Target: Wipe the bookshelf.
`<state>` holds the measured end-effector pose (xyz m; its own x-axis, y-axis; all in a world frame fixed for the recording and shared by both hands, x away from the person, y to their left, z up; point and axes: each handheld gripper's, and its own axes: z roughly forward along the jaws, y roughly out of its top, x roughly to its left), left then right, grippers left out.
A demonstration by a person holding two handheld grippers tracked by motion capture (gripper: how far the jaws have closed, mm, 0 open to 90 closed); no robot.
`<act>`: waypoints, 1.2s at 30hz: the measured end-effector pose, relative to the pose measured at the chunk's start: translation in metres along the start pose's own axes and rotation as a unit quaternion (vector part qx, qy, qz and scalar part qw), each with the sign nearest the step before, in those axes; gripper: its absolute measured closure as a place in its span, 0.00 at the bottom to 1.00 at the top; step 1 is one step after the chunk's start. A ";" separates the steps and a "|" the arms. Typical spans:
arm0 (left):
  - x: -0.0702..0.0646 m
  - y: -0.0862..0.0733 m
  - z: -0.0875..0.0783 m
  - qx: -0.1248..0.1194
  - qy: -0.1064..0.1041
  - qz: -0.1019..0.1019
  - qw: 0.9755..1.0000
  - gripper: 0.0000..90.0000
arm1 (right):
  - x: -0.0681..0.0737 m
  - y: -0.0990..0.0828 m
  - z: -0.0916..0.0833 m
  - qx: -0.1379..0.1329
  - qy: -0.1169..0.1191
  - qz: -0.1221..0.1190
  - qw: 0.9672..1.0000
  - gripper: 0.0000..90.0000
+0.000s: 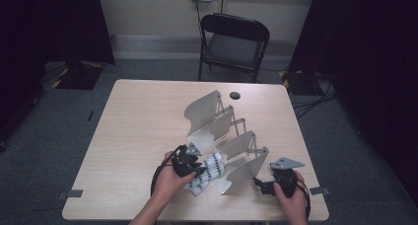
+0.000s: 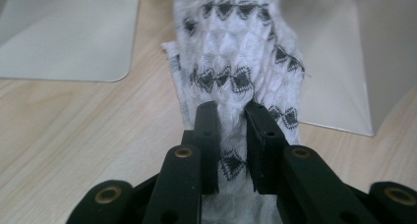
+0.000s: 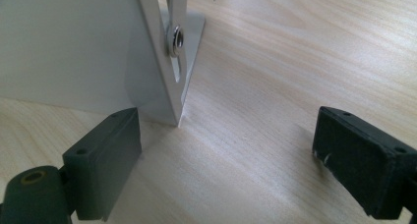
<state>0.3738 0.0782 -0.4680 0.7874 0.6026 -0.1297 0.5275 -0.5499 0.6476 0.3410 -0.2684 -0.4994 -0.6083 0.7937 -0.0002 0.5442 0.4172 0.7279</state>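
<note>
Pinching patterned cloth [image 2: 236, 62] — bunched between left claw [image 2: 231, 121] jaws, beside rack [image 1: 217, 136].

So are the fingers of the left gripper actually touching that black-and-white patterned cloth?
Touching. In the left gripper view the left gripper has both fingers pressed into the patterned cloth, which bunches between them.

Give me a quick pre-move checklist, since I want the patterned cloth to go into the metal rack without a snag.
1. Left claw shut on the patterned cloth: ok.
2. Cloth end pointing at the metal rack: ok.
3. Right claw open beside the rack's leg, gripping nothing: ok.
4. Rack steadied: not ok.
5. Cloth clear of the rack plates' edges: cannot tell.
</note>
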 end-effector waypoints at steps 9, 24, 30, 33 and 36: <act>0.008 0.003 0.003 -0.003 0.005 -0.010 1.000 0.85 | 0.000 0.000 0.000 0.000 0.000 0.000 1.000 0.12; 0.006 0.018 0.015 -0.021 0.019 0.000 1.000 0.65 | 0.000 0.000 0.000 0.000 0.001 -0.001 1.000 0.12; 0.006 0.014 -0.005 -0.040 0.023 -0.004 0.999 0.55 | 0.000 0.000 0.000 0.000 0.002 -0.001 1.000 0.12; 0.006 0.010 -0.008 -0.040 0.017 -0.011 0.999 0.53 | 0.000 0.000 0.000 0.000 0.001 -0.001 1.000 0.12; 0.002 0.003 -0.005 -0.032 0.009 -0.014 0.999 0.52 | 0.000 0.000 0.000 0.000 0.001 -0.001 1.000 0.12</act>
<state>0.3750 0.0806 -0.4631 0.7658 0.6288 -0.1351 0.5281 -0.4948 0.6902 0.3414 -0.2684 -0.4994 -0.6111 0.7916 -0.0005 0.5420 0.4189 0.7285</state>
